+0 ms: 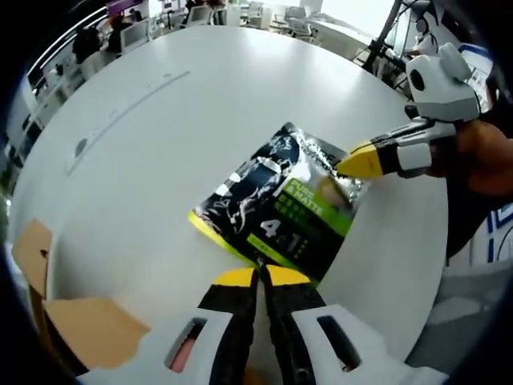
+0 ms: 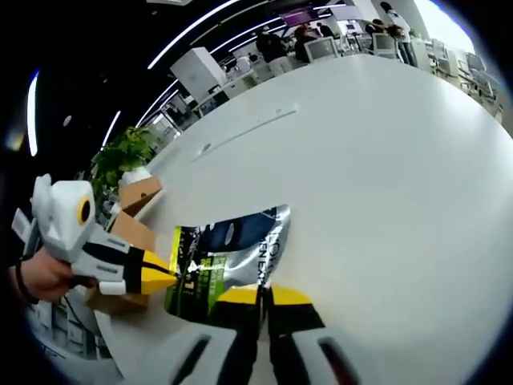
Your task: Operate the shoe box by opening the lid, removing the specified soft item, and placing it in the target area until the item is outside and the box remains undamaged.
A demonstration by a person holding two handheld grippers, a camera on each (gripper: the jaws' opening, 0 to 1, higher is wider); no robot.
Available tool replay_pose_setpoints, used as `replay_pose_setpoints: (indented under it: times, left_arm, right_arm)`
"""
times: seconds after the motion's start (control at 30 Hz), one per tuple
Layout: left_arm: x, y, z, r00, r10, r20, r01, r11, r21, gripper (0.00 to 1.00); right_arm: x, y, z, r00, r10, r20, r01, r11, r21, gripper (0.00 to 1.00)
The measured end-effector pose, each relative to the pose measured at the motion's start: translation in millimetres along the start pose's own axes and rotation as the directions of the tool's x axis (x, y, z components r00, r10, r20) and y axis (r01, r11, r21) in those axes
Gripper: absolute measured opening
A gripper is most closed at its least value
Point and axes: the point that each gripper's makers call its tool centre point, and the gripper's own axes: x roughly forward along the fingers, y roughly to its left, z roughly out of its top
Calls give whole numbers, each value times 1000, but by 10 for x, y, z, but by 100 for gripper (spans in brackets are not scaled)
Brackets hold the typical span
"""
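The shiny foil pouch (image 1: 280,204) lies flat on the round white table (image 1: 160,144), already out of the cardboard shoe box (image 2: 128,220). Both tongs look pinched on it: the left gripper (image 1: 258,275) on one edge, the right gripper (image 2: 263,294) on the far edge. If they pull apart too hard, the pouch could rip or slip free. The right gripper view shows the brown box standing by the table's rim near a green plant (image 2: 120,156). The left gripper view shows just the box's loose flaps (image 1: 84,325).
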Motion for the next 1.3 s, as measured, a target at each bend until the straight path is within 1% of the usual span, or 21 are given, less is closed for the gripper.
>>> replay_pose_setpoints:
  times: [0.2, 0.37, 0.5, 0.6, 0.77, 0.87, 1.0, 1.07, 1.1, 1.23, 1.3]
  left_arm:
    - [2, 1, -13, 1000, 3, -7, -3, 1000, -2, 3]
    - [-10, -12, -20, 1000, 0, -11, -1, 1000, -11, 3]
    - [-43, -22, -30, 1000, -1, -10, 0, 1000, -16, 2]
    - [-81, -23, -86, 1000, 1, -22, -2, 999, -41, 2]
    - [-163, -34, -90, 1000, 11, -16, -12, 999, -45, 3]
    - [-230, -43, -73, 1000, 10, -3, -10, 999, -53, 4]
    - [-340, -59, -25, 999, 8, 37, -7, 999, -43, 5]
    - [-391, -57, -4, 998, 8, 59, -5, 998, -56, 5]
    - [-440, -66, 18, 996, 3, 84, 3, 997, -73, 5]
    - [-554, -92, 34, 992, 8, 123, 3, 996, -90, 5]
    - [-604, -125, 57, 990, 8, 140, 0, 999, -52, 6]
  right_arm:
    - [-19, 3, -4, 1000, -9, 5, 9, 1000, 3, 3]
    - [-64, 1, -5, 1000, -20, 12, 20, 1000, 5, 8]
    - [-119, 24, 22, 999, -21, 31, 21, 1000, -1, 11]
    - [-145, 21, 24, 999, -26, 34, 26, 1000, 2, 12]
    - [-197, 22, -16, 999, -39, 28, 40, 999, -4, 14]
    - [-244, 28, -37, 999, -47, 27, 47, 999, -1, 14]
    - [-303, 41, -37, 998, -54, 31, 55, 998, -11, 14]
    - [-320, 30, -39, 998, -58, 33, 59, 998, -9, 14]
    - [-353, 52, -49, 998, -57, 34, 58, 998, -9, 14]
    - [-412, 76, -97, 997, -64, 31, 65, 998, -21, 14]
    - [-457, 86, -123, 997, -68, 34, 68, 998, -18, 14]
